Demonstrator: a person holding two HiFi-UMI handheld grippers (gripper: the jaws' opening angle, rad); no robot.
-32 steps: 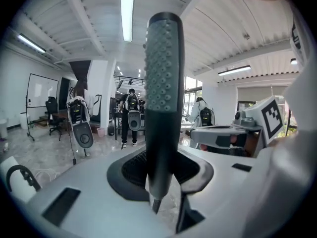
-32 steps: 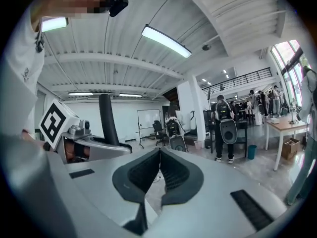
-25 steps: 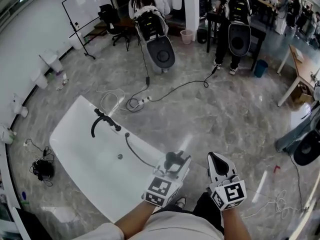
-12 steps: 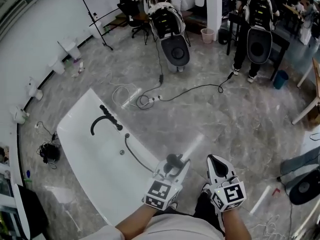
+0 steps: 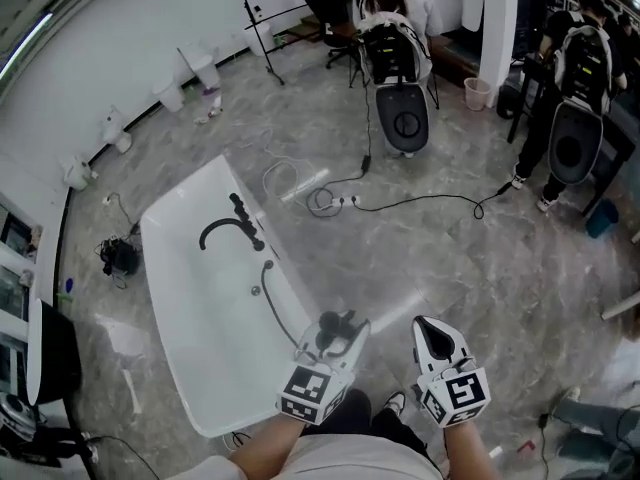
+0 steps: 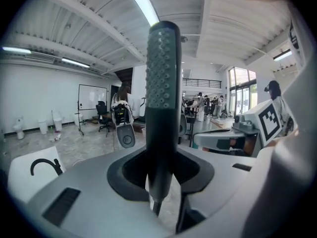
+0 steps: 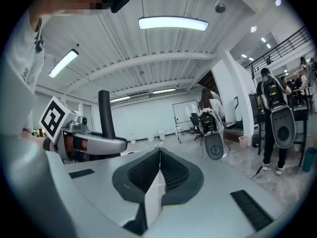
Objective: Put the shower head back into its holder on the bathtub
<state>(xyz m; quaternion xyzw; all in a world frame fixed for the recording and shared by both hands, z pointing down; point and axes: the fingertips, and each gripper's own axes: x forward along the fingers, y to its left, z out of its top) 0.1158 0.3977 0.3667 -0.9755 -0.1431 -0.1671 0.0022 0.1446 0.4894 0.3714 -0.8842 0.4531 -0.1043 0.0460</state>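
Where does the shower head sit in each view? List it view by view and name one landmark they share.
Head view: the shower head is low and centre, held in the left gripper.
Left gripper view: dead centre, upright between the jaws.
Right gripper view: left of centre, a dark upright stem above the left gripper.
Shared landmark: the grey round-faced machine standing on the floor.

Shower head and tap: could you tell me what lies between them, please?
Head view: the black hose over the white tub, from shower head towards tap.
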